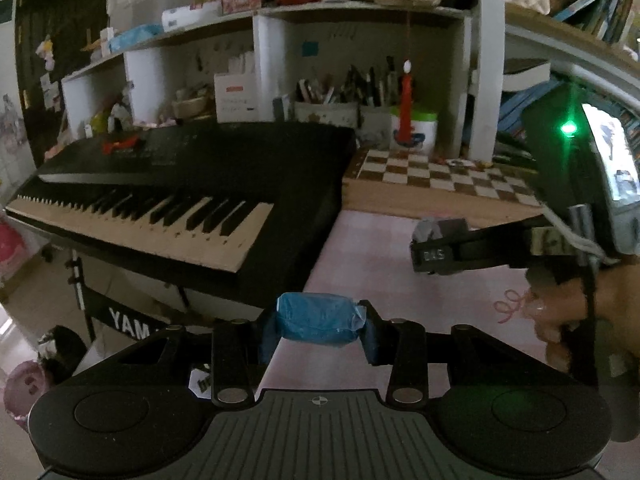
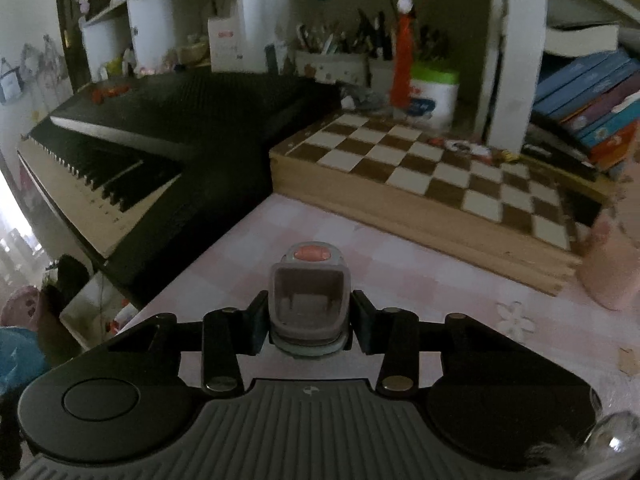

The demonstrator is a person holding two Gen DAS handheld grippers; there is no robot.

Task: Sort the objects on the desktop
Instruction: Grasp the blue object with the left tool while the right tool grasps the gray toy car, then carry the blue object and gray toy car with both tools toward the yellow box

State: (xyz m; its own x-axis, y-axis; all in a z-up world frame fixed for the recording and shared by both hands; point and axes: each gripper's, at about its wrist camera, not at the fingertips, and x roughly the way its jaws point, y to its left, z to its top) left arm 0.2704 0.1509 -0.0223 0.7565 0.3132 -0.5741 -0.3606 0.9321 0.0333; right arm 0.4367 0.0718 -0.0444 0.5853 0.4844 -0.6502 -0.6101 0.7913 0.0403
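My left gripper is shut on a blue plastic-wrapped packet, held above the pink checked desk. My right gripper is shut on a small grey clip-like device with an orange-red button, held above the same desk. In the left wrist view the right gripper reaches in from the right with the grey device at its tip. A corner of the blue packet shows at the left edge of the right wrist view.
A black Yamaha keyboard borders the desk's left side. A wooden chessboard box lies at the back. Behind it stand pen holders, a white tub with a green lid and books. A pink cup stands at right.
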